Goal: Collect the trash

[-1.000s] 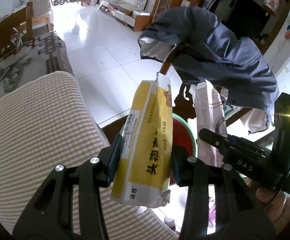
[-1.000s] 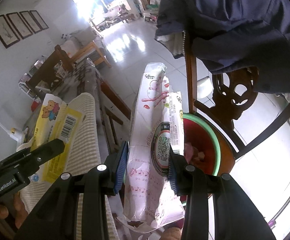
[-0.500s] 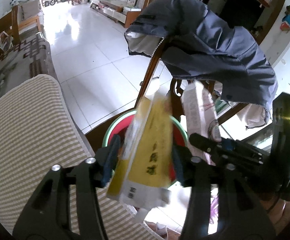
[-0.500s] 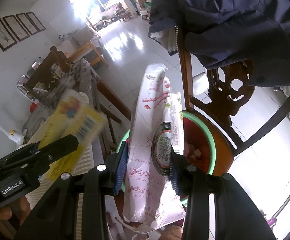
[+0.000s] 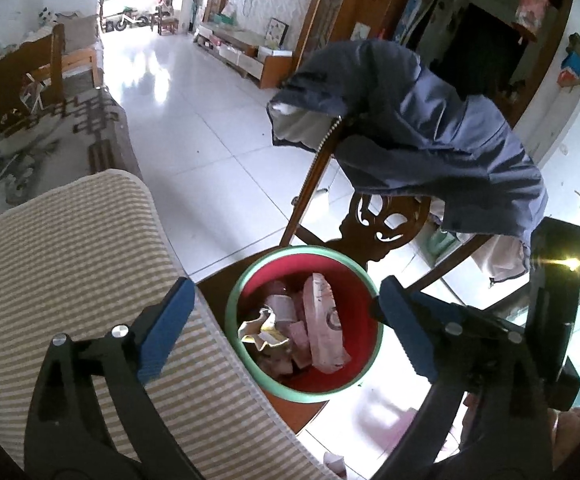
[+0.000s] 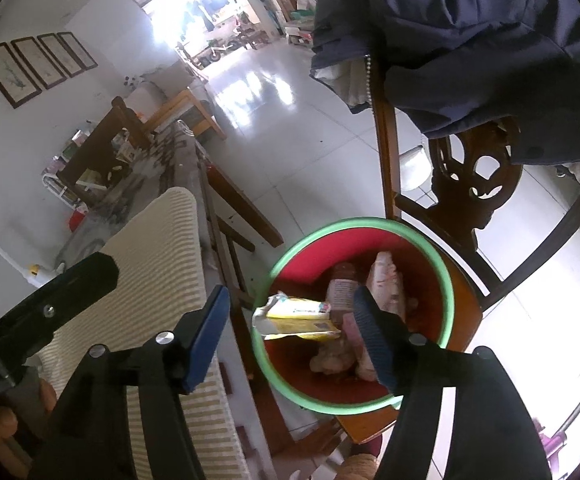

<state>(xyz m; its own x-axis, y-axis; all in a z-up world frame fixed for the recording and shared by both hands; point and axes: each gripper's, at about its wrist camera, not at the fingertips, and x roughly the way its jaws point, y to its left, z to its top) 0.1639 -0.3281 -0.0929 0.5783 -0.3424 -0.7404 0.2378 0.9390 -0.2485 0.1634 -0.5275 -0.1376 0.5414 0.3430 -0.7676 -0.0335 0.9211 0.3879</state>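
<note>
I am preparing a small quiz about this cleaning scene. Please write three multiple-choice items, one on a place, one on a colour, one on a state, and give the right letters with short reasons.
1. Where does the red basin stand?
A. on the wooden chair seat
B. on the striped cushion
C. on the white floor

2. What colour is the basin's rim?
A. blue
B. green
C. yellow

3. In what state are the two tools?
A. both open, nothing between the pads
B. both closed on wrappers
C. left open, right closed on a wrapper

Answers:
1 A: the brown seat of the chair shows under and around the basin, in front of its carved back.
2 B: a green ring runs round the red inside.
3 A: the left tool and the right tool have just been opening, and the yellow wrapper and pink wrapper lie in the basin.
</note>
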